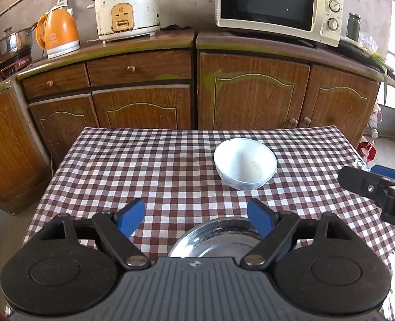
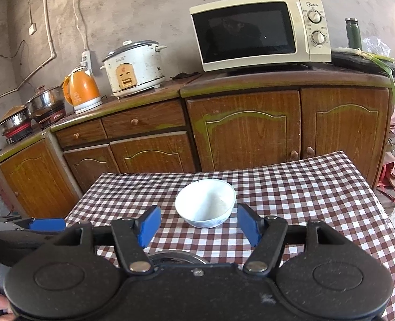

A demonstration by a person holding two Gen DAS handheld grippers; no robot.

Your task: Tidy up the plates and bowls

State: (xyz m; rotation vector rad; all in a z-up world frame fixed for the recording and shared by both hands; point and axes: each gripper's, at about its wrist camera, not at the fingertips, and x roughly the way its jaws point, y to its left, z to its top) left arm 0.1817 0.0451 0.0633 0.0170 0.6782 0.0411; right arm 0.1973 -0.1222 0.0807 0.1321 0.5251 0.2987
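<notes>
The setting is showing itself as a home kitchen. Beyond the tongs, wooden cabinets (image 2: 240, 125) are running along a bare plaster wall, carrying a microwave (image 2: 259, 32), a rice cooker (image 2: 134, 67), an orange kettle (image 2: 81, 91) and, far left, steel pots (image 2: 45, 101) sitting on burners. Directly under the tongs, a checked tablecloth (image 1: 144, 168) is covering a table.

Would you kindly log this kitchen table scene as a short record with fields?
table: checked cloth
white bowl: upright, mid-table, looks empty
steel bowl: near edge, partly hidden beneath the left gripper
left gripper: open, above steel bowl, holding nothing
right gripper: open, pointed at the white bowl, not touching it
counter behind: microwave, rice cooker, orange kettle
</notes>
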